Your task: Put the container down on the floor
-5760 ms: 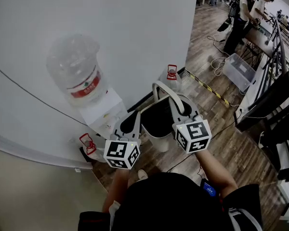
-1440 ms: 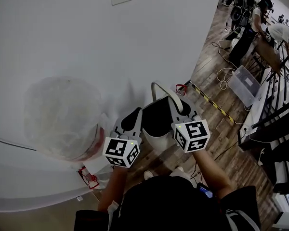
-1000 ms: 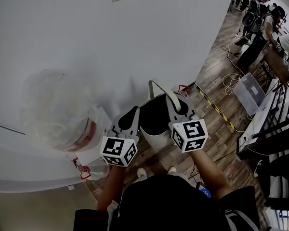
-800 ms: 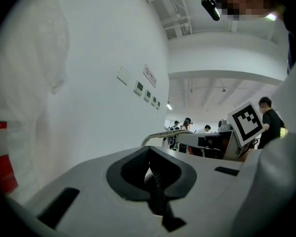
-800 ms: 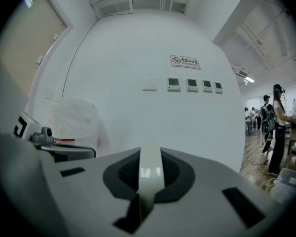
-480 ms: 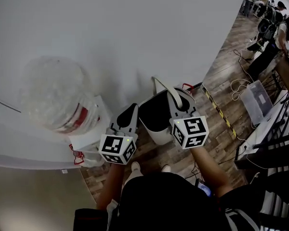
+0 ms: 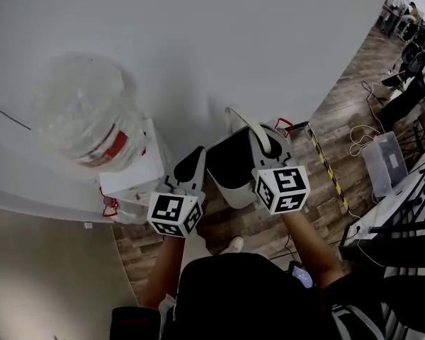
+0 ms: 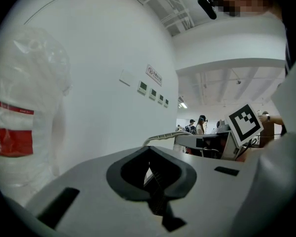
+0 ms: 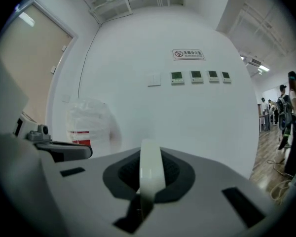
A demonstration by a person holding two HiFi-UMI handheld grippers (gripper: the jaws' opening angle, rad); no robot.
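The white container [image 7: 232, 167] hangs upright between the two grippers over the floor. Its long axis is vertical and its dark mouth faces up toward the head camera. Its handle [image 7: 242, 121] arches toward twelve o'clock. The left gripper [image 7: 197, 159] has its jaws clenched on the thin rim at the container's nine o'clock side. The right gripper [image 7: 266, 139] is clamped on the pale handle strip at three o'clock. Below is a wooden plank floor [image 7: 269, 222] that meets a plain white wall [image 7: 219, 41]. One water dispenser [image 7: 131, 172] carrying one big clear bottle [image 7: 85, 115] stands at nine o'clock. One yellow-and-black tape strip [image 7: 327, 167] and one clear storage box [image 7: 384, 160] lie toward three o'clock. The right gripper view shows four small wall panels [image 9: 196, 75] in a row, under one sign [image 9: 186, 54].
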